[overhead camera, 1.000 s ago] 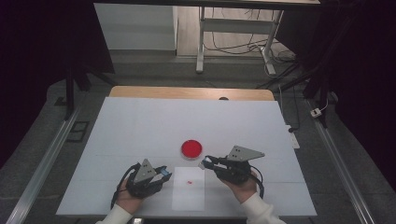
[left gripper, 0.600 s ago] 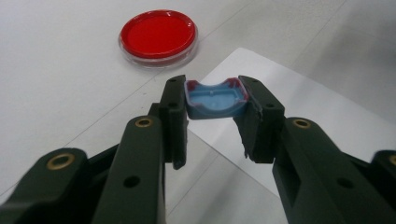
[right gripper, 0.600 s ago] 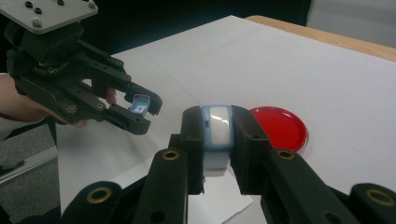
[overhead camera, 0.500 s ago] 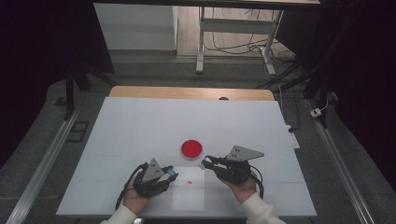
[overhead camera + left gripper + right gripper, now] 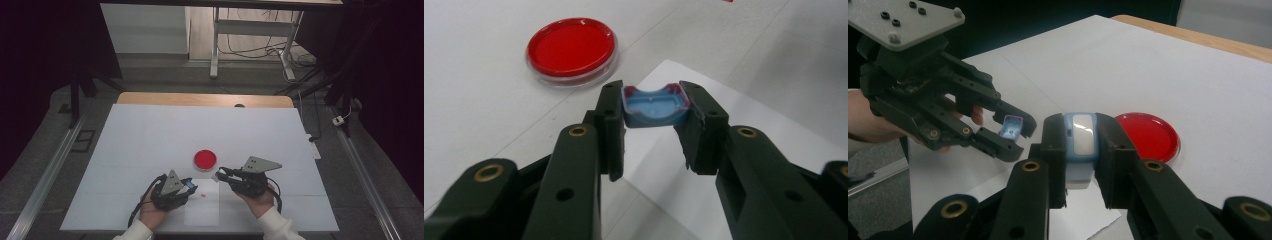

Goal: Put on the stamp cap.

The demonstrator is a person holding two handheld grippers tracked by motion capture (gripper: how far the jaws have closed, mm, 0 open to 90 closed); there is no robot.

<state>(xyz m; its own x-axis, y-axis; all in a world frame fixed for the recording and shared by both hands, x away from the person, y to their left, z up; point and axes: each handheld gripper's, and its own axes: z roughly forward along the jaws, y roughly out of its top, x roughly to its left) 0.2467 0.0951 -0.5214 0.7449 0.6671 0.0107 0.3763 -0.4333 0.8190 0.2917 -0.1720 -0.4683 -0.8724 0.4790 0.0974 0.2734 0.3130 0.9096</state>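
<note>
Against the earlier high-view pictures, the left gripper (image 5: 191,185) is seen to have been carried rightward across the table (image 5: 150,130), so that it now lies nearer the right gripper (image 5: 220,174), which has kept its place; the red dish (image 5: 205,159) and the white sheet (image 5: 202,212) are unmoved. In the left gripper view a small blue cap (image 5: 655,106), smeared red along its rim, is clamped between the nearly closed jaws, above the corner of the white sheet; the red dish is seen beyond it, up and to the left. In the right gripper view a blue and white case (image 5: 1081,145) is gripped upright between closed jaws, with the blue cap in the left gripper (image 5: 1017,132) just beside it and apart from it; the red dish lies on the table behind. The dish is a shallow clear round container, filled with a flat red layer.
</note>
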